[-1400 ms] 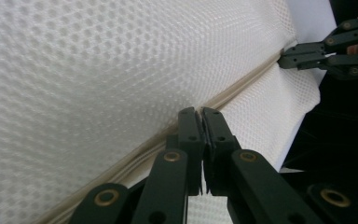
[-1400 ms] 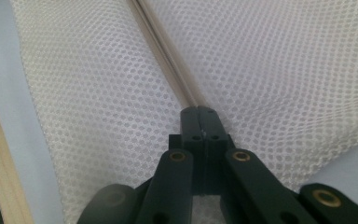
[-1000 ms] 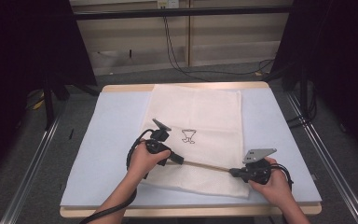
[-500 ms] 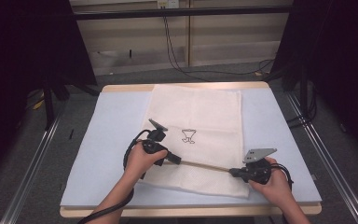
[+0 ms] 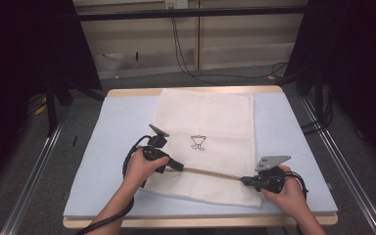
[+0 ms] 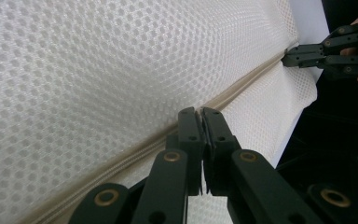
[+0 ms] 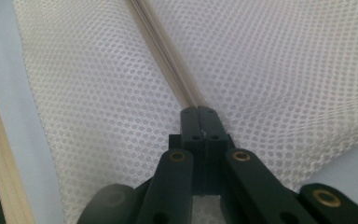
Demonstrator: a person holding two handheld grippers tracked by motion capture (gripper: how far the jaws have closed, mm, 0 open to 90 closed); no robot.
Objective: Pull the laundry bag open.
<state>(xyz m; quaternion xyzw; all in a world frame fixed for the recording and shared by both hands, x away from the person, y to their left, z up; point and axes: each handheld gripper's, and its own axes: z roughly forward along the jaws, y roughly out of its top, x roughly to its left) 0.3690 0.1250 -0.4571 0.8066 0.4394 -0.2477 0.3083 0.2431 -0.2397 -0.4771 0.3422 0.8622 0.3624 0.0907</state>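
the mesh laundry bag [image 5: 210, 132] lies flat on the pale blue mat [image 5: 112, 142] in the middle of the desk [image 5: 127, 92], its long axis running from the near edge away to the far edge, with the zipper seam [image 5: 210, 173] crossing its near end from left to right. the left gripper [image 5: 178, 167] is clamped on one end of that seam and the right gripper [image 5: 245, 180] on the other, both jaws closed tight on it, so it is stretched taut between them. the risk, as i judge it, is that too hard a pull apart makes the thin seam slip out of one pair of jaws, or drags the whole bag askew across the mat.
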